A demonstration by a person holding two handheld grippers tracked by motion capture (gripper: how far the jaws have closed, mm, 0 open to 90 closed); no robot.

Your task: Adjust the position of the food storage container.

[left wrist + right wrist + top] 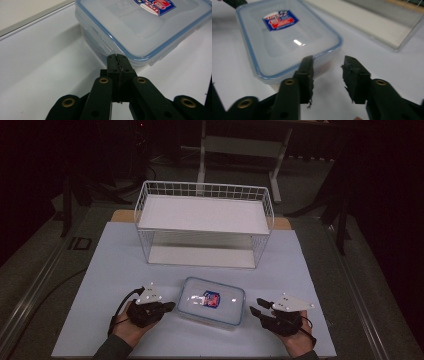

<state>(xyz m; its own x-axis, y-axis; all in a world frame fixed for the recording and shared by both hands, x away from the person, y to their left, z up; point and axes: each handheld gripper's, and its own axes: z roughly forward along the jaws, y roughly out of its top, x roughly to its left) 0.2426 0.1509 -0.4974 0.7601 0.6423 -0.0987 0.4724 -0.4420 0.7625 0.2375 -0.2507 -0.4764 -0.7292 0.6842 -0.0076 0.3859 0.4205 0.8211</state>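
Box (212, 301) lies flat, lid on, on the table (115, 270) in front of the wire rack (204, 222). Left tool (117, 58) clenched on nothing, tips at box's corner, likely to brace or nudge it. Right tool (327, 65) released, just short of box's opposite end, likely lining up on a latch.

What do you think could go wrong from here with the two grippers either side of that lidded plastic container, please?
The left gripper is shut, tips at the container corner: it may only shove the box sideways. The right gripper gapes with nothing between its jaws, so it could pinch the lid rim and tip the box.
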